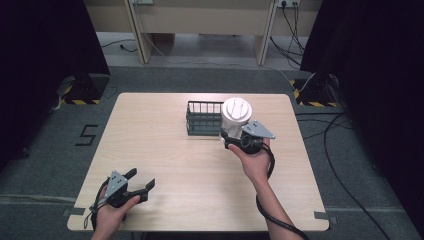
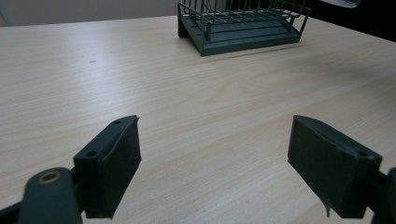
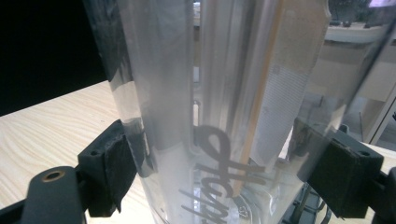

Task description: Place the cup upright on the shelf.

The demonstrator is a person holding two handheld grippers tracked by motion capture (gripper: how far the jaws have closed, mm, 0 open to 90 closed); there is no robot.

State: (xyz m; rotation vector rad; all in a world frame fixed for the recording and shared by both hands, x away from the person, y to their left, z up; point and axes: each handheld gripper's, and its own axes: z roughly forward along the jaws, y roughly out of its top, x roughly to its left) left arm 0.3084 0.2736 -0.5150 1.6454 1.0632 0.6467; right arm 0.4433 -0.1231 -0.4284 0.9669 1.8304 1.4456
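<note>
Two black jaws of the right claw (image 1: 231, 138) are clenched on a clear plastic cup (image 1: 235, 119) with a white lid, one pad on each side of its wall, as the right gripper view shows; dark lettering runs down the wall (image 3: 219, 182) between them. The cup is held up off the surface (image 1: 200, 170), tilted, at the right end of a dark wire rack (image 1: 204, 119); whether it touches the rack cannot be told. The rack stands toward the far edge of the surface, a little right of centre. The left claw (image 1: 141, 181) rests near the front left corner, its jaws spread wide and released, grasping nothing. Between that claw and the rack (image 2: 240, 25) lies a broad stretch of bare wood.
</note>
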